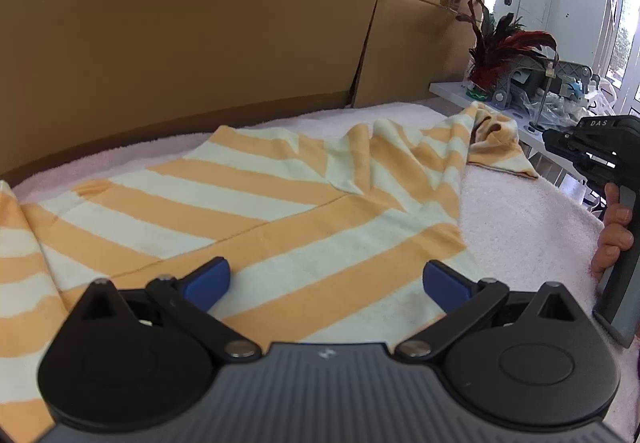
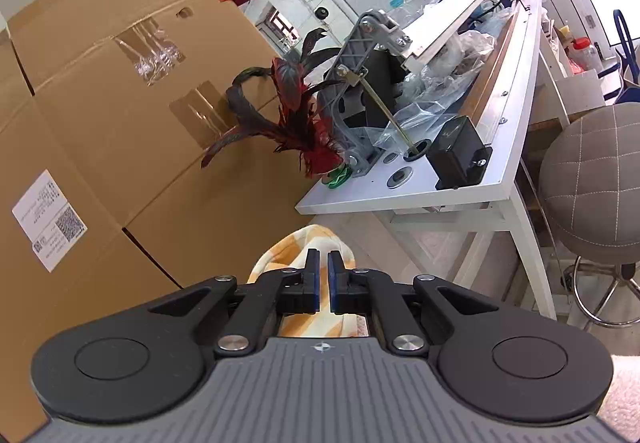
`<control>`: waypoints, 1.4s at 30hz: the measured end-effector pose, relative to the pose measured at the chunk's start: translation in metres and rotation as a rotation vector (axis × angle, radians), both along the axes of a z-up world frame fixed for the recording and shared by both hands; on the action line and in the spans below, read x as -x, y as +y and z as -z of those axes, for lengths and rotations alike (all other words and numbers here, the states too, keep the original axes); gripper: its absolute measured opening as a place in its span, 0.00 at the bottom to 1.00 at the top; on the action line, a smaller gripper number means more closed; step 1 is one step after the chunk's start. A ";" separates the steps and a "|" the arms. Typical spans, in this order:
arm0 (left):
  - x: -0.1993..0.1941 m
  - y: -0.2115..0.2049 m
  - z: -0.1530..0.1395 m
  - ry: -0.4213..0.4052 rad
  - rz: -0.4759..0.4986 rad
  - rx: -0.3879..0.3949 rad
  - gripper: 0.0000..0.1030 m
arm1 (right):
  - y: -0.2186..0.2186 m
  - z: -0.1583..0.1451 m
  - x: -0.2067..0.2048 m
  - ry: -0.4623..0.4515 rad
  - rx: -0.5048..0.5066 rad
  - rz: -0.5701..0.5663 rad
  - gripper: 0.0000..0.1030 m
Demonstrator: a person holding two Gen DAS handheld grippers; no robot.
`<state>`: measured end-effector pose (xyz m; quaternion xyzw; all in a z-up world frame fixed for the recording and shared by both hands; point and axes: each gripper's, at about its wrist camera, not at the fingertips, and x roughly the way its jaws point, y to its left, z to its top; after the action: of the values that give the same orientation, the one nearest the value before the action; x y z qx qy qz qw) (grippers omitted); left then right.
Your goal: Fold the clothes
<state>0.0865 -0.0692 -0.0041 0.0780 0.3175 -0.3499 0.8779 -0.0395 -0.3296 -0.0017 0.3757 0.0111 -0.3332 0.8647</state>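
An orange-and-cream striped garment (image 1: 248, 211) lies spread on a white towel-covered surface (image 1: 520, 219). My left gripper (image 1: 326, 275) hovers low over its near part, blue pads wide apart and nothing between them. The garment's far right corner (image 1: 496, 139) is bunched and lifted off the towel. In the right wrist view my right gripper (image 2: 323, 263) is shut, its pads pinching that striped cloth (image 2: 308, 243), which bulges past the fingertips. A hand (image 1: 614, 227) holds the right gripper's handle at the right edge of the left wrist view.
Tall cardboard boxes (image 1: 200, 43) wall off the back and left. To the right stands a white side table (image 2: 440, 191) crowded with a grey metal device, plastic bags and a red-black feather ornament (image 2: 296, 123). A grey padded stool (image 2: 596, 179) stands beyond it.
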 end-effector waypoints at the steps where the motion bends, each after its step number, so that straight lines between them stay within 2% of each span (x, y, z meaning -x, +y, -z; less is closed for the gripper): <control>1: 0.001 0.000 0.000 -0.002 0.003 -0.003 0.99 | -0.003 0.002 -0.003 -0.002 -0.019 -0.030 0.10; 2: 0.001 -0.001 0.000 -0.002 0.005 -0.005 0.99 | -0.005 0.003 -0.006 0.010 -0.040 -0.049 0.13; 3: 0.001 -0.001 0.000 -0.002 0.006 -0.008 0.99 | -0.006 0.004 -0.009 0.040 -0.056 -0.033 0.28; 4: 0.001 -0.001 0.001 -0.003 0.005 -0.011 0.99 | -0.007 0.004 -0.012 0.070 -0.071 -0.016 0.49; 5: 0.001 -0.002 0.001 -0.003 0.005 -0.015 0.99 | -0.008 0.005 -0.015 0.098 -0.089 -0.001 0.56; 6: 0.002 -0.002 0.001 -0.005 0.005 -0.021 0.99 | -0.010 0.007 -0.018 0.116 -0.108 0.005 0.57; 11: 0.004 -0.005 0.002 -0.015 0.006 -0.048 0.99 | -0.016 0.006 -0.036 0.186 -0.105 -0.041 0.56; 13: 0.005 -0.005 0.002 -0.018 0.008 -0.052 0.99 | -0.019 0.006 -0.040 0.205 -0.111 -0.039 0.50; 15: 0.004 -0.005 0.002 -0.018 0.011 -0.051 0.99 | -0.024 0.009 -0.042 0.196 -0.133 -0.029 0.28; 16: 0.004 -0.004 0.002 -0.016 0.011 -0.044 0.99 | -0.025 0.011 -0.039 0.178 -0.138 -0.029 0.24; 17: 0.003 -0.003 0.001 -0.013 0.011 -0.035 0.99 | -0.025 0.010 -0.038 0.163 -0.133 -0.029 0.13; 18: 0.003 -0.001 0.001 -0.010 0.011 -0.026 0.99 | -0.024 0.009 -0.037 0.155 -0.117 -0.021 0.10; 23: -0.003 0.010 -0.008 -0.017 -0.033 0.051 0.99 | -0.009 -0.012 -0.021 0.081 0.016 0.044 0.09; 27: -0.013 0.022 -0.017 -0.041 -0.116 0.092 0.99 | -0.007 -0.032 -0.010 0.013 0.028 0.047 0.09; 31: -0.023 0.027 -0.019 -0.082 -0.187 0.040 0.99 | -0.005 -0.059 -0.007 -0.063 0.041 -0.010 0.09; 35: -0.021 0.026 -0.022 -0.176 -0.210 -0.027 0.99 | 0.011 -0.089 -0.015 -0.104 0.049 -0.163 0.09; 38: -0.024 0.031 -0.025 -0.194 -0.212 -0.034 0.99 | 0.041 -0.106 -0.036 -0.025 0.140 -0.288 0.09; 42: -0.041 0.044 -0.027 -0.151 -0.274 -0.014 0.99 | 0.086 -0.114 -0.071 0.191 0.319 -0.434 0.09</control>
<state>0.1272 -0.0254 0.0232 0.0664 0.2606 -0.2177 0.9382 0.0313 -0.2435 0.1124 0.1907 0.1199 -0.1717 0.9591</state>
